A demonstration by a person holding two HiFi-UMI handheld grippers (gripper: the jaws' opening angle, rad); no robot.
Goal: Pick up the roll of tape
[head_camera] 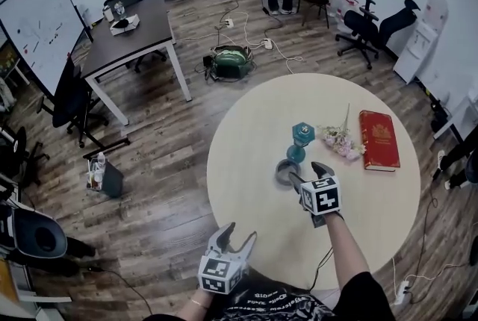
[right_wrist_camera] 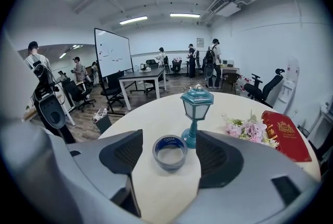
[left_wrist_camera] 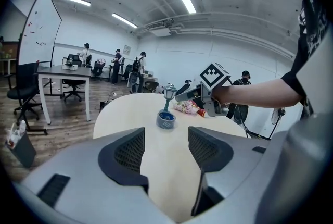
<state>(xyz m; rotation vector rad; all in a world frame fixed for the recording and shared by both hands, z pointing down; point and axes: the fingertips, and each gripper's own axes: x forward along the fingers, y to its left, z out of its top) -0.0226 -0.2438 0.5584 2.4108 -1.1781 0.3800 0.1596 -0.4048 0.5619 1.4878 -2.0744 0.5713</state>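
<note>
The roll of grey tape lies flat on the round pale table, just in front of a small teal lantern. My right gripper is open right behind the roll. In the right gripper view the tape sits in the mouth of the right gripper, with a gap to each pad. My left gripper hangs open and empty at the table's near edge. From the left gripper the tape shows farther off on the table, and the right gripper reaches in beside it.
The lantern stands close behind the roll. A bunch of pink flowers and a red book lie to its right. Beyond the table are a dark desk, office chairs, a whiteboard and several people.
</note>
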